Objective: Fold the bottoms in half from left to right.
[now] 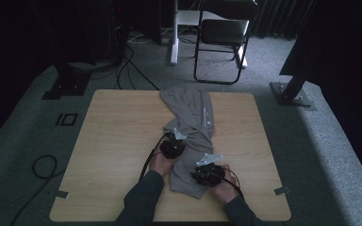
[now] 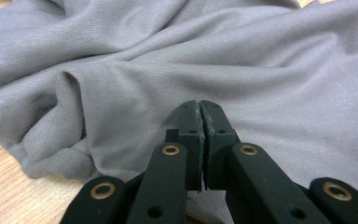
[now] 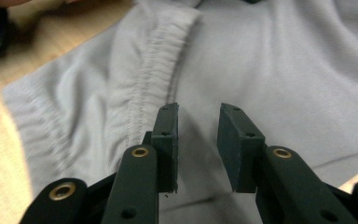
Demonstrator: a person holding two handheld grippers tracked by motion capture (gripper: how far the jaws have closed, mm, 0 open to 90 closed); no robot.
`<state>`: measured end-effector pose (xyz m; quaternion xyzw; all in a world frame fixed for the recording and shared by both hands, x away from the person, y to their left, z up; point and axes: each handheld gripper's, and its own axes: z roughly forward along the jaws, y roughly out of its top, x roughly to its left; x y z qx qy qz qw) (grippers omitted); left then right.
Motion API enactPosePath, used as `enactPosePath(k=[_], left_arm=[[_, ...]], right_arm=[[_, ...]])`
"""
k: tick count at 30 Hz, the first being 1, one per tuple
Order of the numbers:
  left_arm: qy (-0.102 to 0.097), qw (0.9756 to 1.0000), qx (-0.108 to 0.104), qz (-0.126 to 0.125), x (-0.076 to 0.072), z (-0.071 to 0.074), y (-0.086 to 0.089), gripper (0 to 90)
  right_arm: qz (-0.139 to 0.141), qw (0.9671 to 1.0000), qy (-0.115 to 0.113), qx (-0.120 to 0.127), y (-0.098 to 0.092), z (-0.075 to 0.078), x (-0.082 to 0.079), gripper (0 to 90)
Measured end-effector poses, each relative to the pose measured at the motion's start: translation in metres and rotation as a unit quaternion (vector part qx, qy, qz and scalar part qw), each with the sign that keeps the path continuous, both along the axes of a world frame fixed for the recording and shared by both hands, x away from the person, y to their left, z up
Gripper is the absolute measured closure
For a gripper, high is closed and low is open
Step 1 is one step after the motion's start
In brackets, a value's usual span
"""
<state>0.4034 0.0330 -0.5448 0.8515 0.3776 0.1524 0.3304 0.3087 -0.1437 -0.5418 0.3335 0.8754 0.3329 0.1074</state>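
grey garment [image 1: 191, 113], light wood table [image 1: 118, 141], black jaws

A light wooden table with rounded corners [image 1: 118, 141] stands on grey carpet [image 1: 311, 136] in a dim room, with a black folding metal chair [image 1: 224, 33], floor cables [image 1: 127, 66] and dark curtains [image 1: 278, 16] behind.

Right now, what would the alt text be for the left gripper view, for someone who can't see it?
Two black jaws of the left gripper rise from the bottom edge, shut together with no cloth seen between them, just above a crumpled grey garment. The fabric lies in soft folds on a light wooden table, which shows at the lower left.
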Motion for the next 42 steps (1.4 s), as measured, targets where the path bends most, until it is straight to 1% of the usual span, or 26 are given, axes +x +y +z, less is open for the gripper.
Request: enactPosePath(k=[1,4,6,9,10,11,13,15,16,17,18,20,21,22,23,24,27,30,33,34,35,36,37,38,40,42], left_arm=[[-0.001,1.0,0.001,0.0,0.0,0.0,0.0,88.2],[0.0,1.0,0.001,0.001,0.0,0.0,0.0,88.1],[0.0,1.0,0.001,0.002,0.0,0.0,0.0,87.9],[0.003,1.0,-0.001,0.003,0.0,0.0,0.001,87.7],[0.003,1.0,0.0,0.005,0.0,0.0,0.001,87.2],[0.003,1.0,0.002,0.003,0.0,0.001,0.001,86.2],[0.003,1.0,0.003,0.002,-0.002,0.001,0.002,83.8],[0.005,1.0,0.006,0.002,-0.005,0.002,0.004,79.7],[0.004,1.0,0.007,-0.001,-0.007,0.003,0.004,79.1],[0.004,0.9999,0.008,-0.006,-0.009,0.003,0.006,78.3],[0.004,0.9999,0.008,-0.011,-0.012,0.004,0.007,77.5],[0.0,0.9998,0.002,-0.018,-0.019,0.006,0.009,76.7],[-0.001,0.9998,-0.001,-0.022,-0.022,0.007,0.011,76.6],[-0.002,0.9997,-0.001,-0.026,-0.024,0.007,0.012,76.4],[-0.002,0.9996,0.002,-0.027,-0.026,0.007,0.013,76.3],[-0.002,0.9996,0.008,-0.028,-0.028,0.007,0.015,76.2],[0.003,0.9996,0.012,-0.025,-0.028,0.002,0.018,76.2],[0.003,0.9998,-0.008,-0.02,-0.025,-0.001,0.02,76.3],[-0.001,0.9998,-0.01,-0.015,-0.02,-0.001,0.019,76.3],[0.001,0.9999,-0.011,-0.011,-0.02,-0.001,0.018,76.3],[0.001,0.9999,-0.008,-0.01,-0.02,0.0,0.018,76.1],[0.003,0.9999,-0.005,-0.01,-0.021,0.001,0.017,74.3],[0.004,0.9999,-0.007,-0.013,-0.024,0.002,0.018,73.1],[0.002,0.9997,-0.013,-0.018,-0.027,0.003,0.02,72.0],[-0.002,0.9995,-0.016,-0.027,-0.034,0.006,0.023,71.2],[-0.006,0.9992,-0.027,-0.03,-0.04,0.009,0.026,70.3]], right_arm=[[0.005,1.0,0.001,-0.001,0.001,0.0,-0.002,68.5],[0.017,0.9997,0.01,0.016,0.002,0.001,-0.007,68.5],[0.026,0.9994,0.011,0.023,0.003,0.002,-0.01,68.3],[0.045,0.9975,0.026,0.047,0.004,0.003,-0.012,67.4],[0.049,0.9975,0.021,0.048,0.005,0.004,-0.013,66.7],[0.047,0.9979,0.013,0.044,0.005,0.003,-0.013,66.3],[0.029,0.9988,-0.001,0.038,0.003,0.003,-0.01,66.3],[0.0,0.9997,-0.016,0.02,-0.001,0.001,-0.006,65.8],[-0.009,0.9996,-0.024,0.01,-0.002,0.0,-0.003,65.7],[-0.017,0.9995,-0.026,0.004,-0.003,-0.001,0.0,65.6],[-0.022,0.9993,-0.029,-0.002,-0.005,-0.003,0.003,65.5],[-0.028,0.9991,-0.031,0.0,-0.007,-0.005,0.007,64.2],[-0.031,0.9989,-0.036,-0.005,-0.008,-0.004,0.009,63.8],[-0.033,0.9985,-0.043,-0.012,-0.008,-0.004,0.01,63.3],[-0.036,0.9982,-0.046,-0.013,-0.009,-0.005,0.013,63.1],[-0.041,0.9982,-0.043,-0.01,-0.01,-0.005,0.016,62.9],[-0.058,0.9972,-0.046,-0.01,-0.015,-0.005,0.025,62.8],[-0.073,0.9963,-0.045,-0.006,-0.02,-0.006,0.037,62.5],[-0.082,0.9956,-0.045,-0.003,-0.024,-0.006,0.047,61.9],[-0.083,0.9955,-0.044,-0.006,-0.026,-0.006,0.05,61.0],[-0.084,0.9954,-0.045,-0.01,-0.027,-0.005,0.053,60.0],[-0.085,0.9953,-0.044,-0.012,-0.028,-0.004,0.053,59.4],[-0.084,0.9955,-0.043,-0.008,-0.029,-0.003,0.051,59.4],[-0.082,0.9957,-0.044,-0.002,-0.031,-0.002,0.048,59.6],[-0.076,0.996,-0.045,0.012,-0.036,0.001,0.039,60.6],[-0.068,0.9966,-0.037,0.031,-0.041,0.005,0.03,62.6]])
